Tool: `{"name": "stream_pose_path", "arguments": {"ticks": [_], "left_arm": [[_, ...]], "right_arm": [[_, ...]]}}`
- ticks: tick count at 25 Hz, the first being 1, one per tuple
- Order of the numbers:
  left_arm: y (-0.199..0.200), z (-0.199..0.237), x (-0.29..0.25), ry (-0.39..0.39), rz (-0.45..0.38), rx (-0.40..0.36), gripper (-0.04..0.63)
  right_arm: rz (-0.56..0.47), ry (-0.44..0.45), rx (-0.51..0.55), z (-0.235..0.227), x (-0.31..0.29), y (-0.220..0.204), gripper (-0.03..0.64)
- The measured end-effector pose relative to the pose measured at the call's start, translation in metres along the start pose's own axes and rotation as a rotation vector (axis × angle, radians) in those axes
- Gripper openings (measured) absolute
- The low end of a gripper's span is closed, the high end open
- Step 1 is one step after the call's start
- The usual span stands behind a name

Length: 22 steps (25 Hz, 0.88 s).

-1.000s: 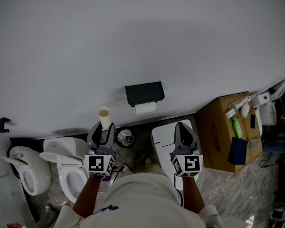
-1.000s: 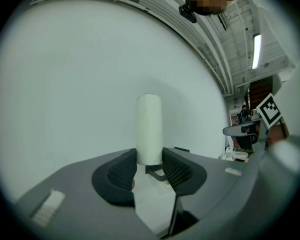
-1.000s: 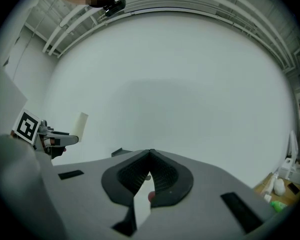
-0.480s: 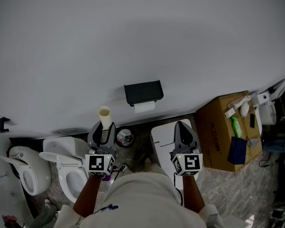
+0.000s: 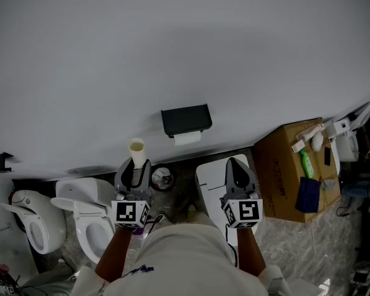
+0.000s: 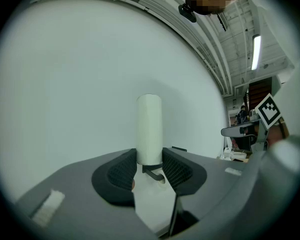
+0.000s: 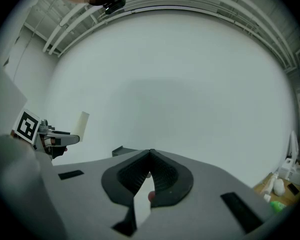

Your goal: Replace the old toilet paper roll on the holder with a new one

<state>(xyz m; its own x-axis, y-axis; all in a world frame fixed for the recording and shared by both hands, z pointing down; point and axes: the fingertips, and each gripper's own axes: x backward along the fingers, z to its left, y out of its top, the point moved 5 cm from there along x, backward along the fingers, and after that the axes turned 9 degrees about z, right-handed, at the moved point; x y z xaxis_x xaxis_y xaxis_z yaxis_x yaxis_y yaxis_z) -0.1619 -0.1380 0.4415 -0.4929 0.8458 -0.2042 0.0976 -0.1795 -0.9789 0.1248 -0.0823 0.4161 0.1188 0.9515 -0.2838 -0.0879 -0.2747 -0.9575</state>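
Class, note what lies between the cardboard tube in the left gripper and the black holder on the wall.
Nothing: the head view shows only bare wall between the cardboard tube and the holder.

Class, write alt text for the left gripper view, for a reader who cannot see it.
The left gripper grips the bottom of a pale cardboard tube, which stands upright between its dark jaws. Behind it is a plain white wall, with a ceiling light strip at the upper right.
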Motion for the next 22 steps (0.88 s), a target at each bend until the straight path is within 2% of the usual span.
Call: {"name": "stream_pose_path", "arguments": {"ticks": [22], "left_arm": [[-0.0088, 0.0017, -0.0006, -0.028, 0.009, 0.022, 0.16]], "right_arm": [[0.016, -0.011, -0.015, 0.0084, 0.0006, -0.0043, 0.003]]}}
